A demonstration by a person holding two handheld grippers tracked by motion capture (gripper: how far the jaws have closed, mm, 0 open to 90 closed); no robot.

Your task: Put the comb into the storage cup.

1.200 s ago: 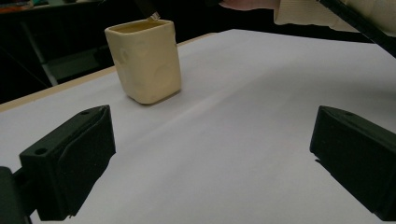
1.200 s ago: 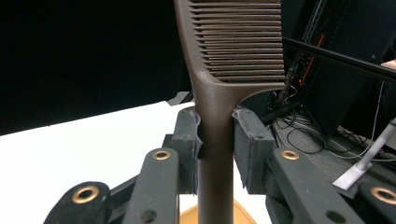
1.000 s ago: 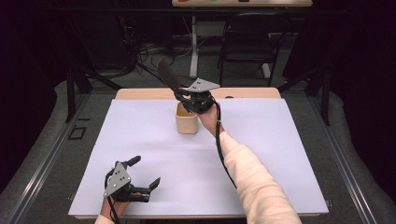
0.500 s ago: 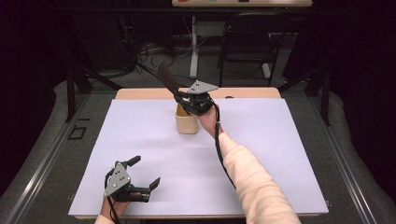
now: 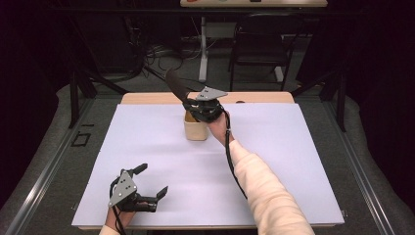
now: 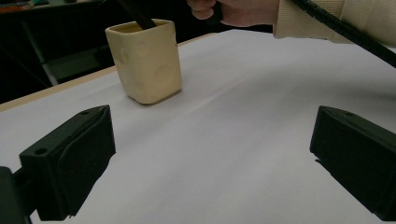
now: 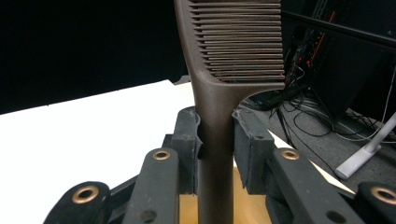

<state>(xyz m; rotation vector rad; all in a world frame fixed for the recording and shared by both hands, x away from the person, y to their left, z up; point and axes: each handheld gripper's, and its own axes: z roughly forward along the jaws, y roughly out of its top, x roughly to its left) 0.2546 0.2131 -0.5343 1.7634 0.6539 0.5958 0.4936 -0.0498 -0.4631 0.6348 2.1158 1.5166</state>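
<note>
A cream square cup (image 5: 195, 129) stands on the white table at the far middle. My right gripper (image 5: 194, 105) hovers just over it, shut on the handle of a dark brown comb (image 5: 174, 85). The comb's toothed end tilts up and to the far left. In the right gripper view the pads squeeze the comb (image 7: 233, 46) handle at my right gripper (image 7: 217, 140), with the cup's (image 7: 247, 200) yellow inside below. The left gripper view has the handle (image 6: 138, 15) dipping into the cup (image 6: 145, 60). My left gripper (image 5: 152, 180) rests open at the near left, holding nothing.
The white sheet (image 5: 293, 147) covers most of a wooden table (image 5: 147, 98). A black cable (image 5: 230, 156) trails along the person's cream sleeve (image 5: 264, 191). Chairs and stands sit in the dark beyond the far edge.
</note>
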